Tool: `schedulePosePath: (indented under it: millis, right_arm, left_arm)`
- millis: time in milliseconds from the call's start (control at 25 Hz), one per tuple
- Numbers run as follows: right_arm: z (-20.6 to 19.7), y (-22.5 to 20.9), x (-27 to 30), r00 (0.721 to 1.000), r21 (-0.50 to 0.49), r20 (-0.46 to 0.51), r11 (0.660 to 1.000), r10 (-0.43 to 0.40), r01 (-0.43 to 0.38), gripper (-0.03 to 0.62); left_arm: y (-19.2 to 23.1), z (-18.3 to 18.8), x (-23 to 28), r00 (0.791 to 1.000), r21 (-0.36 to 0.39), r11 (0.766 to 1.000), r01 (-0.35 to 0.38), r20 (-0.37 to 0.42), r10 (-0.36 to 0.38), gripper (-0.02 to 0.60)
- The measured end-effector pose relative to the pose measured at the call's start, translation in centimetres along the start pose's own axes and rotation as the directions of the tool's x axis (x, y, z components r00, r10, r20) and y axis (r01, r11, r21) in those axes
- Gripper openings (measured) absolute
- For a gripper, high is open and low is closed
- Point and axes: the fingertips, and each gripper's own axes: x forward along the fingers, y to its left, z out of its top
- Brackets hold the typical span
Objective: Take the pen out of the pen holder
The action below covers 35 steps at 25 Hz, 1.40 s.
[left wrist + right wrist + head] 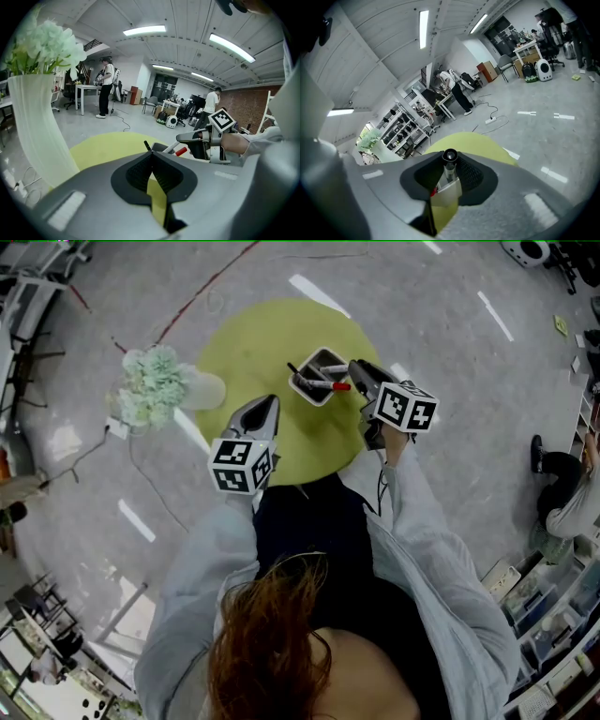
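On the yellow-green worktop [309,442], clamping the right gripper [357,379] narrowly on a pen [328,384], with that pen not yet lifted and leaning in the white pen holder [319,369]. Holding the left gripper [270,404] closed on nothing, apart from the holder and between it and the vase of flowers [157,385].

Judging the step in hand as the draw: pulling along the pen's own slant, pinching firmly enough to prevent slipping, and avoiding dragging the light holder or the black pen [296,374] beside it.

Showing only in the right gripper view: the pen's dark end and silver barrel seated between the pads. Showing only in the head view: the spacing of both grippers around the holder.
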Motion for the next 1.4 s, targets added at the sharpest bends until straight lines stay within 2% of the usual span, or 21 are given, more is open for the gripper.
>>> schedulePosePath:
  millis: [440, 640, 880, 1400]
  right_arm:
    - [3.6, 1.6, -3.4, 0.991, -0.139, 0.122, 0.988, -0.048, 0.065, 0.081]
    - [5.4, 3.2, -6.2, 0.978, -0.234, 0.190, 0.964, -0.084, 0.128, 0.081]
    - [6.1, 5.9, -9.5, 0.961, -0.300, 0.252, 0.935, -0.112, 0.187, 0.081]
    - [2.7, 12.5, -15.8, 0.922, -0.270, 0.351, 0.925, -0.164, 0.268, 0.081]
  left_arm:
    - [-1.5, 2.6, 0.1, 0.997, 0.073, 0.995, 0.066, 0.041, -0.069, 0.018]
    - [-2.5, 3.5, -0.4, 0.994, 0.099, 0.991, 0.096, 0.049, -0.101, 0.018]
    - [-3.4, 4.1, -1.8, 0.986, 0.117, 0.983, 0.142, 0.070, -0.151, 0.018]
    - [-4.7, 5.8, -6.6, 0.952, 0.184, 0.947, 0.264, 0.108, -0.287, 0.018]
